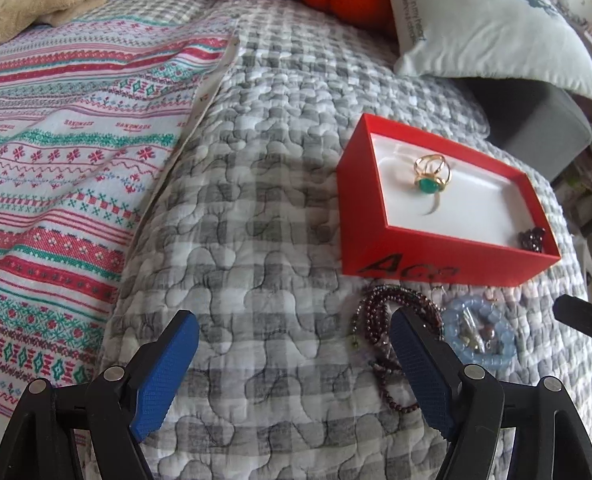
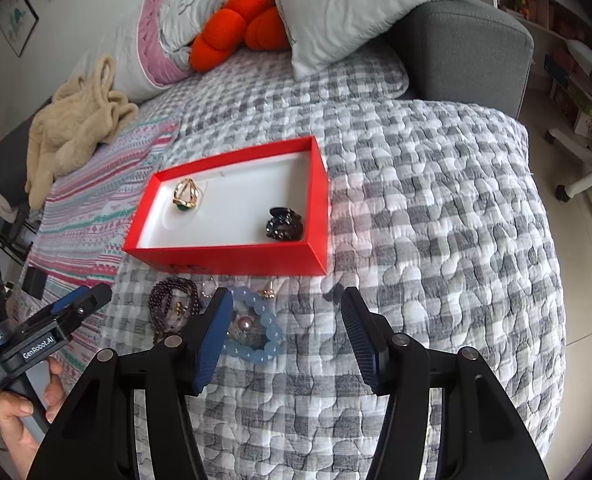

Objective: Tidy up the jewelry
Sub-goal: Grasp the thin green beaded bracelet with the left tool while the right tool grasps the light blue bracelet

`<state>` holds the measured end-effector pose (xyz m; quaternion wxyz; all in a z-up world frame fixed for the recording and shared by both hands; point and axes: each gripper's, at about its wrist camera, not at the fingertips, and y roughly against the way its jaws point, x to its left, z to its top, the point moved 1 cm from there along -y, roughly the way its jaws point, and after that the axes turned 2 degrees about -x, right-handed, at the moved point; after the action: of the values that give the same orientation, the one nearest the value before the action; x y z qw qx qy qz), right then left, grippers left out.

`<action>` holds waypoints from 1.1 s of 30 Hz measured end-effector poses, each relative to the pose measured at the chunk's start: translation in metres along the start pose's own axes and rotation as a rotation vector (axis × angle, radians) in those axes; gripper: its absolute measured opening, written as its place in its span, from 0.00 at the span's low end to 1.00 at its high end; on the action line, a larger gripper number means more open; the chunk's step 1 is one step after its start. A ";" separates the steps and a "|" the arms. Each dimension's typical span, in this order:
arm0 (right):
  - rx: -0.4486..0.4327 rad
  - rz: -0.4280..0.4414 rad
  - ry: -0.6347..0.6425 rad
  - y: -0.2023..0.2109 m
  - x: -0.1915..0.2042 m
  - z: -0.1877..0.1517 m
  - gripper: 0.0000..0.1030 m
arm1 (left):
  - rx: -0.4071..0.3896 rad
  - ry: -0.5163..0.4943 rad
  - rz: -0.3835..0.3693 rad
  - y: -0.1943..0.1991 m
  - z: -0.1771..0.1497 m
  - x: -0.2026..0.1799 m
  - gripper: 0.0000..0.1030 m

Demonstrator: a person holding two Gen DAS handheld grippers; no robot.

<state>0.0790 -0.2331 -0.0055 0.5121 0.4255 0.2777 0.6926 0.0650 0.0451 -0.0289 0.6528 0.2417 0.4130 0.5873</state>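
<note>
A grey checked quilt (image 2: 435,184) is seen across most of both views, with a striped blanket (image 1: 56,168) at the left of the left wrist view. A red box (image 2: 232,258) is set on the quilt at centre left of the right wrist view; a gold ring with a green stone (image 1: 431,174) and a dark beaded piece (image 2: 284,223) are held in its white tray. Below the box, on the quilt, a dark red bead strand (image 1: 379,320) and a pale blue bead bracelet (image 2: 262,326) are laid just beside each other. The left gripper (image 1: 294,344) is spread wide with nothing between its jaws; the right gripper (image 2: 287,312) is likewise parted and empty
</note>
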 end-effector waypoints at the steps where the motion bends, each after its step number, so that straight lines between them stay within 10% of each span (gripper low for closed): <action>1: 0.014 -0.007 -0.005 -0.003 0.000 -0.003 0.58 | 0.013 0.005 -0.015 -0.001 -0.001 -0.001 0.79; 3: 0.036 -0.018 -0.020 -0.008 -0.001 -0.005 0.58 | 0.037 0.017 -0.057 -0.004 -0.002 -0.004 0.76; 10: 0.067 -0.016 -0.046 -0.016 0.001 -0.009 0.58 | 0.139 0.072 -0.186 -0.019 -0.005 -0.020 0.19; 33: 0.099 -0.015 -0.042 -0.026 0.007 -0.010 0.58 | 0.172 0.034 -0.092 -0.036 -0.005 -0.016 0.18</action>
<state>0.0822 -0.2178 -0.0294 0.5010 0.4626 0.3040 0.6652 0.0817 0.0222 -0.0564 0.6490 0.2677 0.4835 0.5228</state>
